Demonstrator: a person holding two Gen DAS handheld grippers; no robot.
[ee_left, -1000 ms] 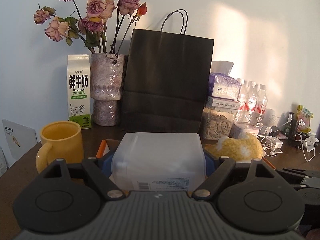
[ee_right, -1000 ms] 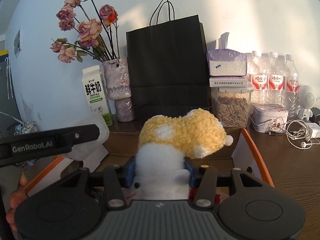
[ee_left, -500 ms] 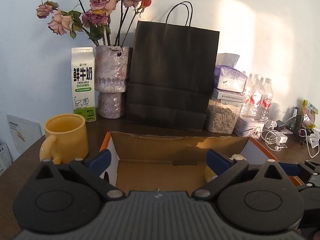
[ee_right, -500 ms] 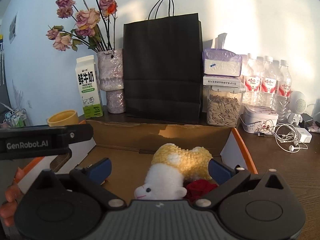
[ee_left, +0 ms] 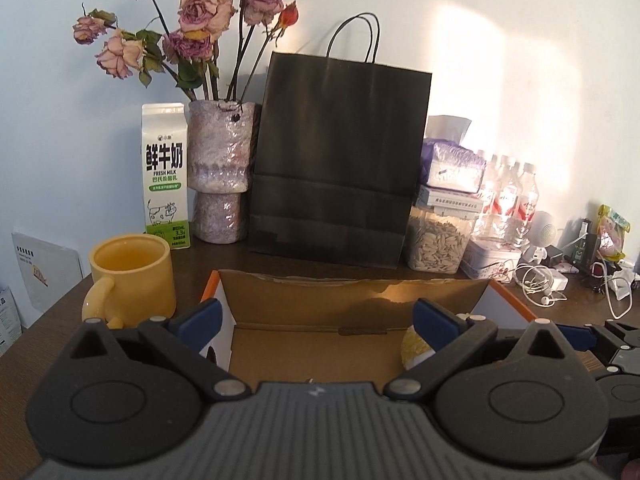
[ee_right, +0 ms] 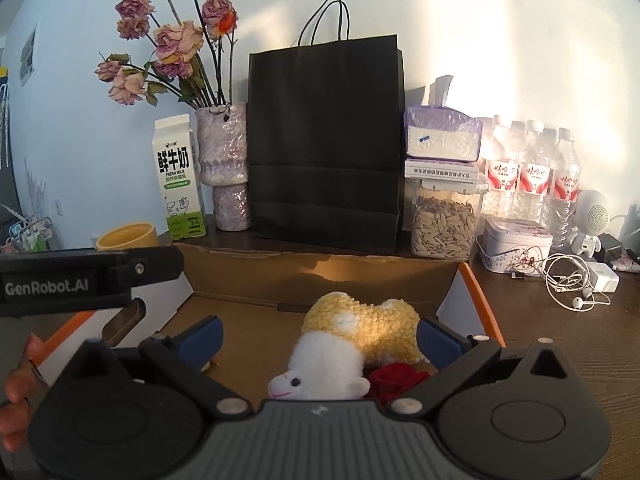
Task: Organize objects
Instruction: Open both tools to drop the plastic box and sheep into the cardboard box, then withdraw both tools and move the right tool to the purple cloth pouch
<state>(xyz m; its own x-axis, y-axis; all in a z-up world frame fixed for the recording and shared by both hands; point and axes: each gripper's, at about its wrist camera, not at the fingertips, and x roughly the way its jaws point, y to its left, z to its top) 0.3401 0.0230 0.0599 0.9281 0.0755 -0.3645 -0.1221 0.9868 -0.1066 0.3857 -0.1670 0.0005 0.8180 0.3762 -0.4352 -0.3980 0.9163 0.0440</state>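
Left wrist view: the left gripper (ee_left: 316,316) is held above the near edge of an open brown cardboard box with orange-edged flaps (ee_left: 320,296), its blue-tipped fingers (ee_left: 200,314) spread wide with nothing between them. The jaws have just been opening. Only a sliver of a yellow and white woolly plush lamb (ee_left: 412,350) is seen inside the box, at its right side, partly hidden behind the right finger.

In the right wrist view, the right gripper (ee_right: 318,336) is also held over the box (ee_right: 248,272), its fingers wide apart and pressing on nothing; these jaws have likewise just been opening. The plush lamb (ee_right: 352,336) is seen lying on the box floor between the fingers, its white head nearest the camera. A dark red fabric rose (ee_right: 394,380) lies in the box, touching the lamb. The left gripper's black body (ee_right: 88,280) is seen over the box's left flap, with fingertips of a hand (ee_right: 16,392) below it.

Behind the box stands a tall black paper bag (ee_left: 340,160). Left of the box sits a yellow ceramic mug (ee_left: 132,276).
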